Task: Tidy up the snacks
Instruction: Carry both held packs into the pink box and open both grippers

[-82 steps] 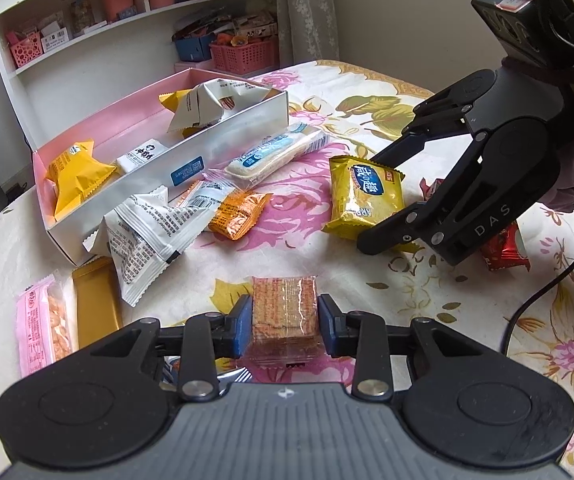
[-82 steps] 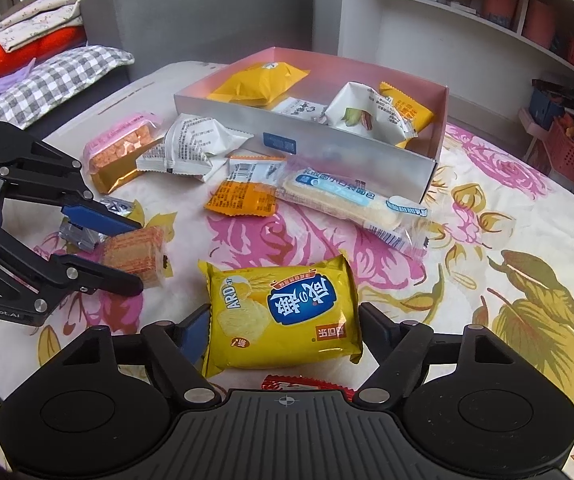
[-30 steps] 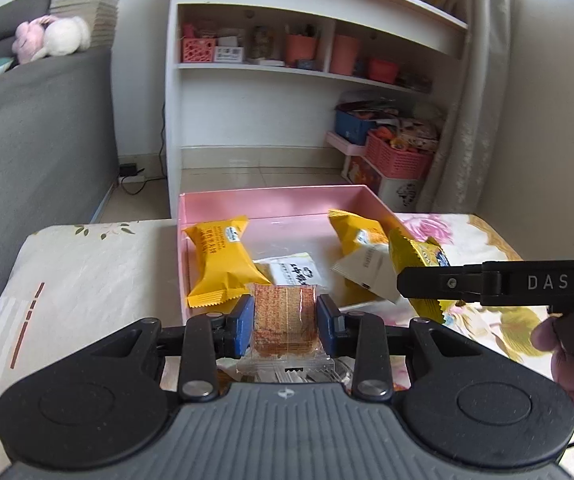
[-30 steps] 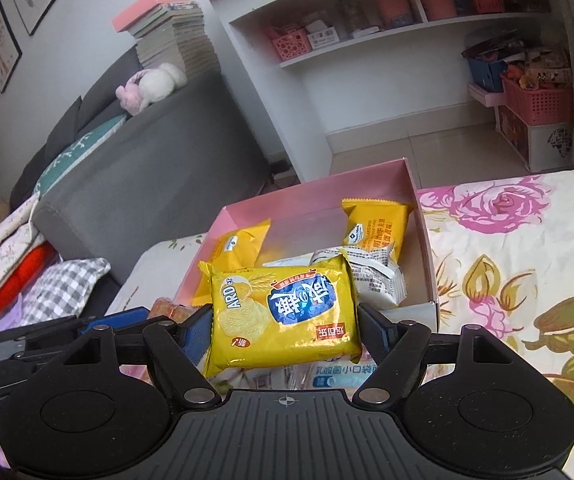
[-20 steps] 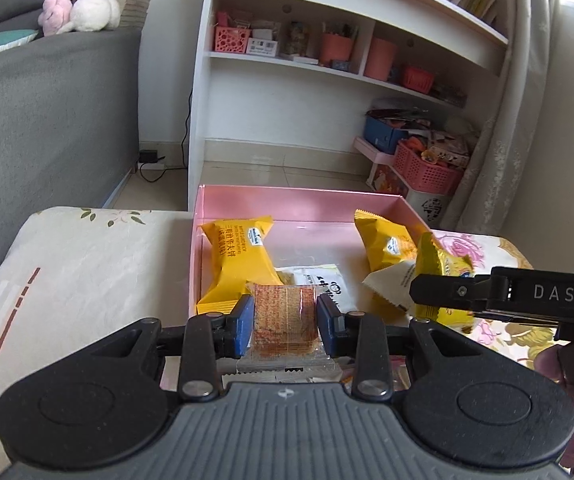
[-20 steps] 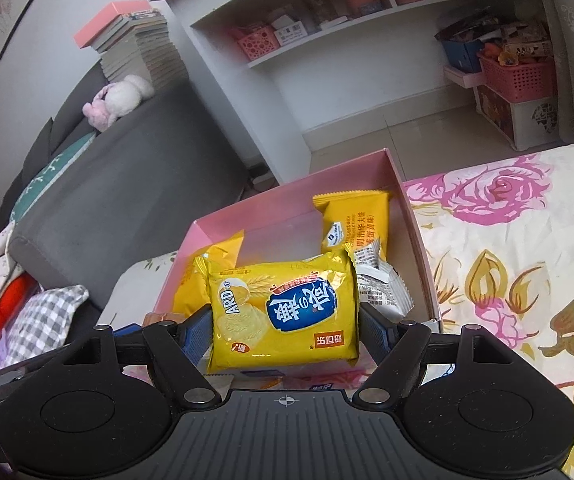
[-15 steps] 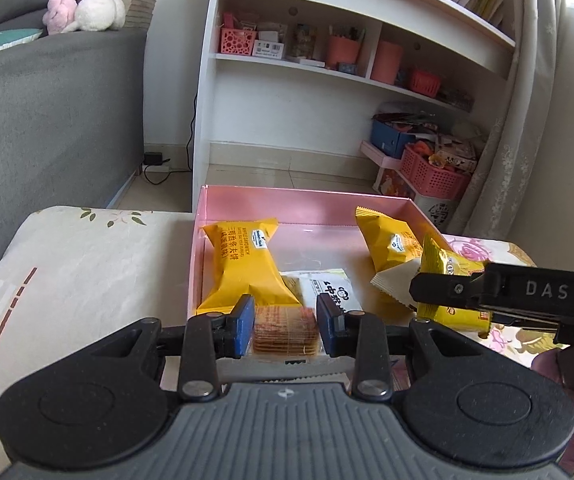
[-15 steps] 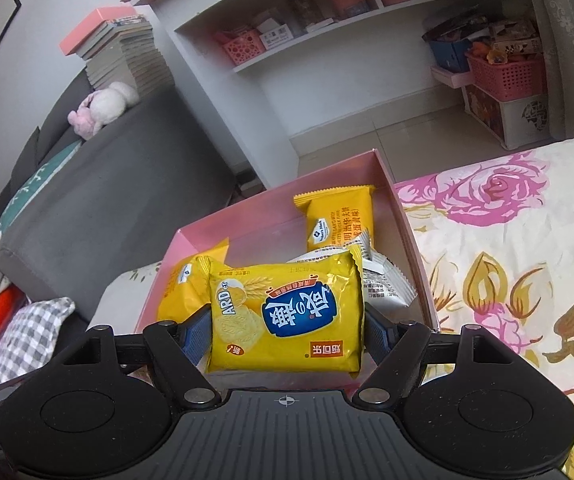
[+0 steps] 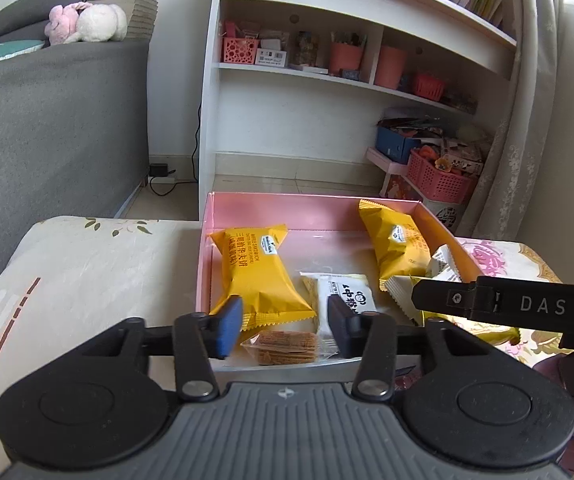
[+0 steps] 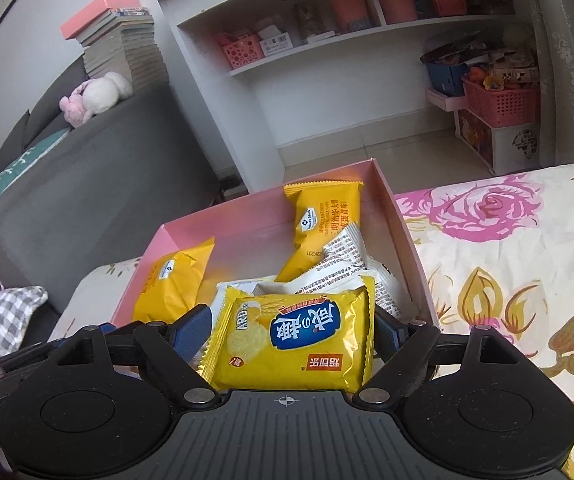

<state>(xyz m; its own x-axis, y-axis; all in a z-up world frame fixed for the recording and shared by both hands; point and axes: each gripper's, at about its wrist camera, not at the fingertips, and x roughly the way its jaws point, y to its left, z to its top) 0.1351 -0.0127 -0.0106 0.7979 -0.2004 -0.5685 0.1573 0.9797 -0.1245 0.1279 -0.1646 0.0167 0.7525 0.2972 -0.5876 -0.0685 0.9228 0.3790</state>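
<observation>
Covering the worktop, a cream floral cloth (image 10: 507, 240) fills the right of the right wrist view, and on it, mid-frame, sits the shallow pink cardboard box (image 9: 311, 210). At the lower middle of that view, the right gripper (image 10: 293, 330) has just widened its fingers; the yellow crisp packet (image 10: 295, 336) lies loose between them over the box. In the left wrist view's lower centre, the left gripper (image 9: 285, 324) has likewise just spread its fingers, and the small clear-wrapped brown wafer biscuit (image 9: 285, 346) lies released on the box floor beneath them.
</observation>
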